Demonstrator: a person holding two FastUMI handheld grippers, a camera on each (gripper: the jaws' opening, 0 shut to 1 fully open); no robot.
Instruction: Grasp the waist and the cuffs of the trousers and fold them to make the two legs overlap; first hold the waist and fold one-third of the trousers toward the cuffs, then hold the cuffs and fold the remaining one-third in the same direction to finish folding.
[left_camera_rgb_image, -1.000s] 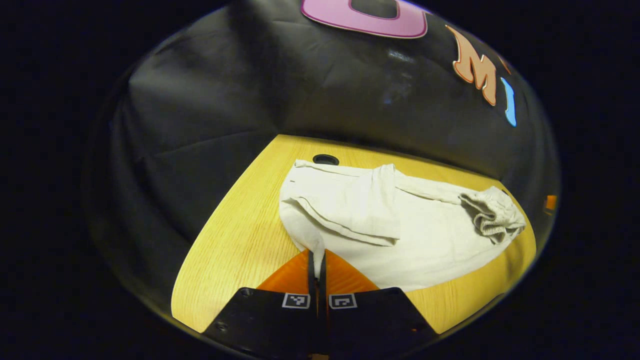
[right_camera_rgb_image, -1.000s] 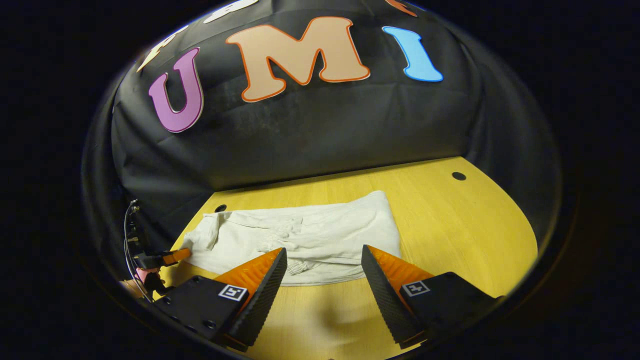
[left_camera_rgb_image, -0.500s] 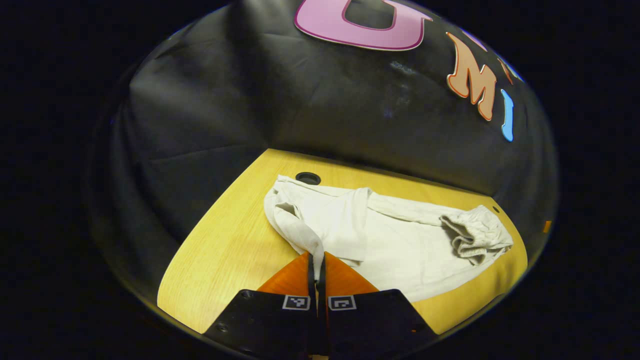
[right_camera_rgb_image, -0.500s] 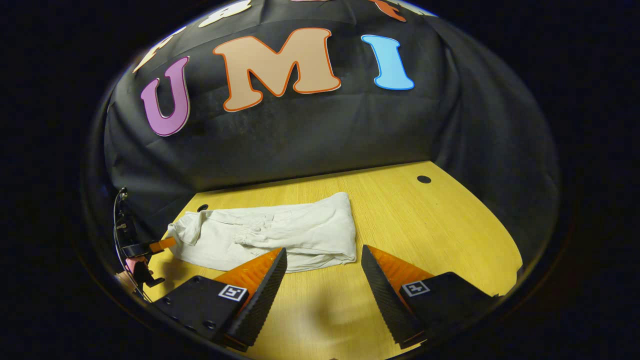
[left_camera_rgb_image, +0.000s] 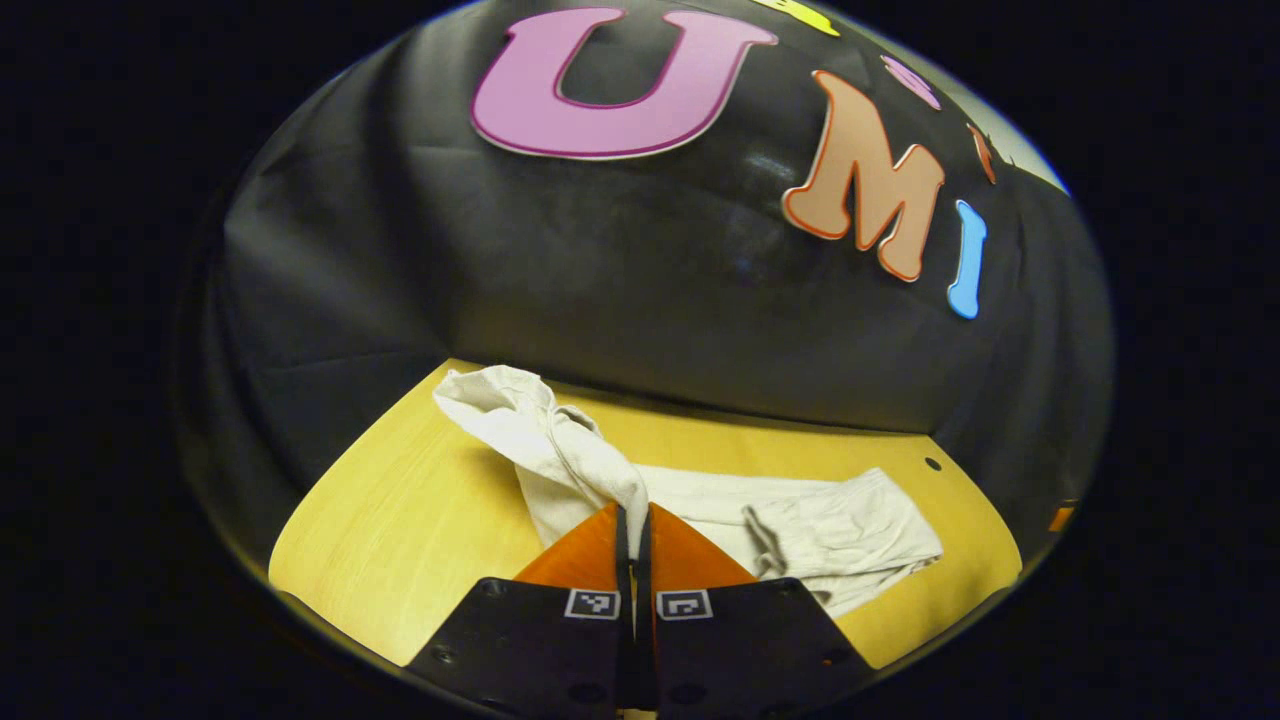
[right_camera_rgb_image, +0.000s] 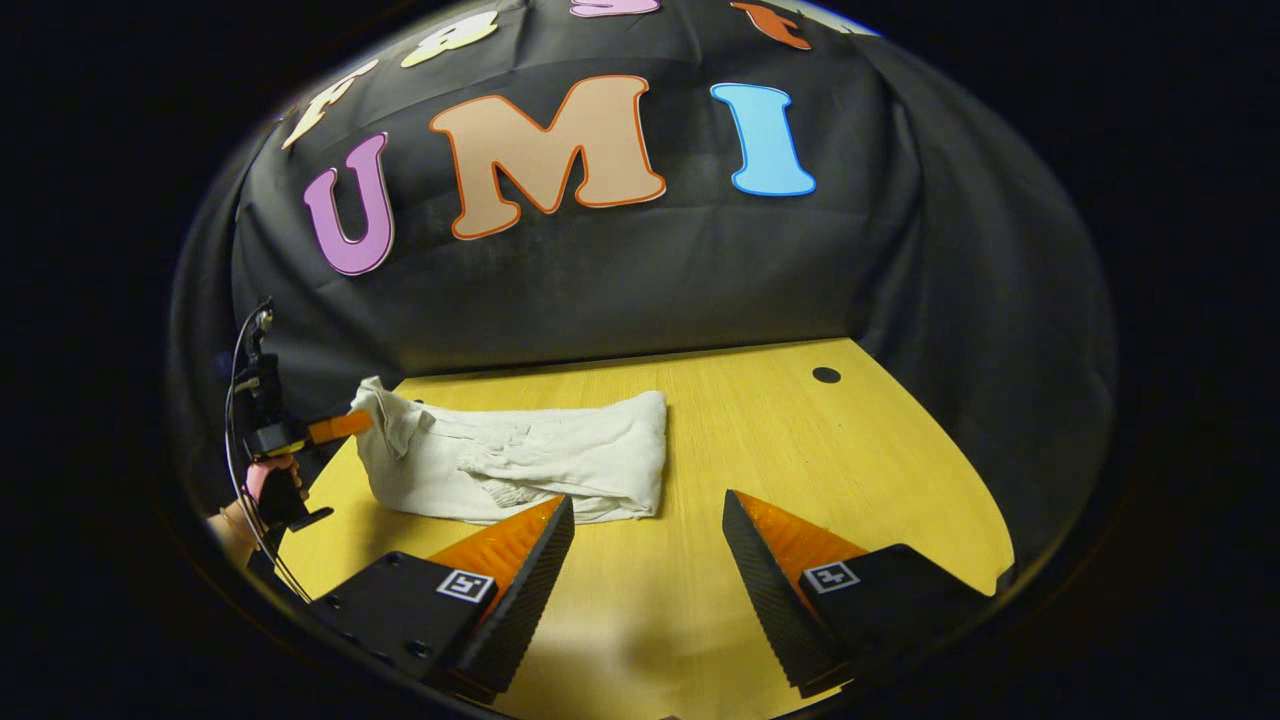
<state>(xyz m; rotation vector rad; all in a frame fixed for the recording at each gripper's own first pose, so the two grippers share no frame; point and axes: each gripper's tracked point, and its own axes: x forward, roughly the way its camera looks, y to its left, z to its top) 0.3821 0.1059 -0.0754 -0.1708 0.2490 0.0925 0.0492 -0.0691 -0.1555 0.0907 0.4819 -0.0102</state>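
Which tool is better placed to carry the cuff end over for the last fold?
Left. The left tool is already shut on the trousers, lifting that end. The right tool hangs open over bare table.

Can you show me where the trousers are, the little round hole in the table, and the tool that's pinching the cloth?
trousers (right_camera_rgb_image: 560, 465): right gripper view, middle of the folded cloth.
hole (right_camera_rgb_image: 826, 375): right gripper view, its dark centre.
left tool (left_camera_rgb_image: 634, 520): left gripper view, between its fingertips.
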